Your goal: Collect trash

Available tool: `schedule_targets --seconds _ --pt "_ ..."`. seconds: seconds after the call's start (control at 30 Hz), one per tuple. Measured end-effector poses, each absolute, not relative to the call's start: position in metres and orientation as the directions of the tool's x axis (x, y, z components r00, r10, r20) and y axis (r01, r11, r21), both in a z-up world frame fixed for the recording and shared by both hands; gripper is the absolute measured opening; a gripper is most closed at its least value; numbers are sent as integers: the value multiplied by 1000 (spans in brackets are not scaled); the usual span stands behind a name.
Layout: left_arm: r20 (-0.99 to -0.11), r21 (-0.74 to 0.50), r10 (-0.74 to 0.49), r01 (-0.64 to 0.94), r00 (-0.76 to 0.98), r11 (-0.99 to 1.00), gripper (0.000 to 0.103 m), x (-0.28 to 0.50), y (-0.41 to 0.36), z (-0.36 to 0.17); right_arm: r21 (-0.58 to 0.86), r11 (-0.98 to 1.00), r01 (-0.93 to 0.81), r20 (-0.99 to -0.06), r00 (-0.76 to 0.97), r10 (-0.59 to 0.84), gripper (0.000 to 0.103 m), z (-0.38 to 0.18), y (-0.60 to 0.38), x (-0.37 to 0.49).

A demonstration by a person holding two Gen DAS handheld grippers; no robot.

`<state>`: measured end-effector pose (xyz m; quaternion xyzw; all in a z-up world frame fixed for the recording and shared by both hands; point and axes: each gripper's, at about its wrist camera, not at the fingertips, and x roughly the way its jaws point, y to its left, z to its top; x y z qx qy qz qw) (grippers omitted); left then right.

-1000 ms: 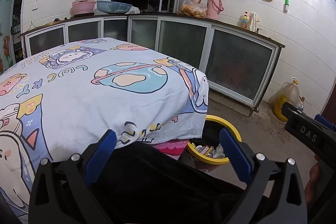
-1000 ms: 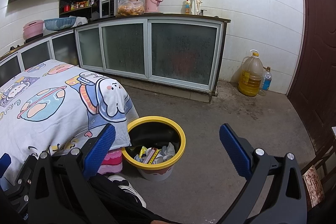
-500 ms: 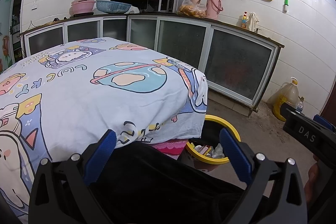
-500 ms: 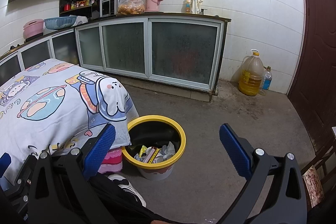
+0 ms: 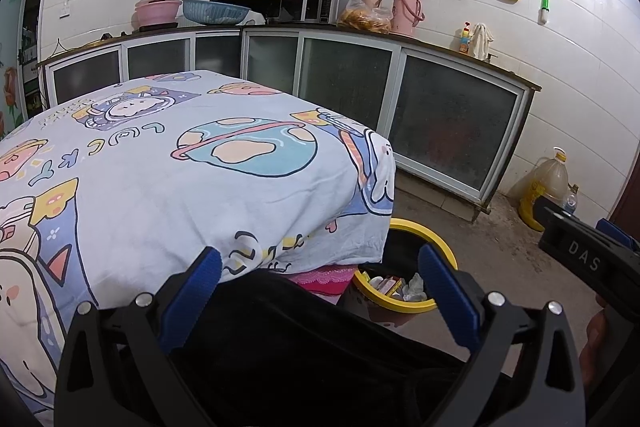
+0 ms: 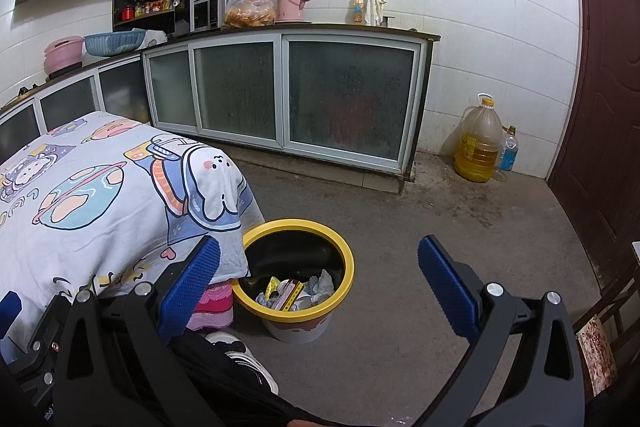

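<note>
Two hand-held grippers hang in a tiled kitchen, both with their blue-padded fingers spread wide and nothing between them. The left gripper hovers at the near edge of a table draped in a cartoon space-print cloth, its fingers touching nothing, with dark clothing just below them. The right gripper is likewise released and empty, held above the concrete floor. Between and below its fingers stands a round trash bin with a yellow rim, upright on the floor, its mouth facing straight up, tucked just beside the table's corner. Inside lie crumpled wrappers and paper, piled low at the bottom. A white shoe shows near the bin. A large oil jug stands well apart against the far wall, beside the glass-fronted cabinets.
</note>
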<state>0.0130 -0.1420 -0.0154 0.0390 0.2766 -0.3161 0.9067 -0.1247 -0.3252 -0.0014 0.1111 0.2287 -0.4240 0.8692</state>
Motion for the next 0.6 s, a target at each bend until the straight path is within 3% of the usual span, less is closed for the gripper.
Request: schedule_targets --seconds 0.6 --pt "-534 -109 -547 589 644 800 95 16 -143 -17 -1 618 786 -498 536 -682 95 -6 -327 -125"
